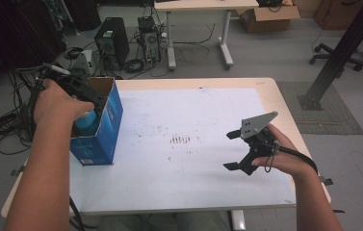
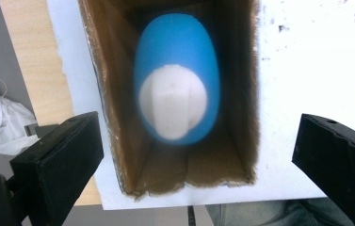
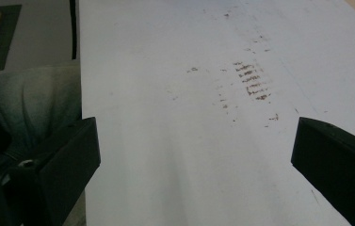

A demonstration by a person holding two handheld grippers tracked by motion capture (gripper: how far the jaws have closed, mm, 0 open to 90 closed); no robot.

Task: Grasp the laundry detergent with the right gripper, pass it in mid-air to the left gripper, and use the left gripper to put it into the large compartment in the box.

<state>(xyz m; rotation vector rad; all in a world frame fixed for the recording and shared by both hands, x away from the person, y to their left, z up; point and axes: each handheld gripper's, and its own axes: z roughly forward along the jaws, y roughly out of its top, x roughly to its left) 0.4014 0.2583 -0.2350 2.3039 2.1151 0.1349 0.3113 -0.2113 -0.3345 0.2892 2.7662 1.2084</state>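
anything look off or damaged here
Nothing spilled. The blue box has a ragged, torn-looking top rim, seen in the left gripper view, with the blue bottle inside it. The white sheet carries brown smudges near its middle.

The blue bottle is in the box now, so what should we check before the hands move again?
1. Blue bottle sits inside the blue box: ok.
2. Left gripper has let go; its jaws stand wide apart above the bottle, touching nothing: ok.
3. Bottle stands straight with its white cap up: cannot tell, the picture is blurred.
4. Box is upright on the white sheet, near the table's left edge but not over it: ok.
5. Right gripper is open, holds nothing and is far from the box: ok.
6. Cap is shut tight: cannot tell.
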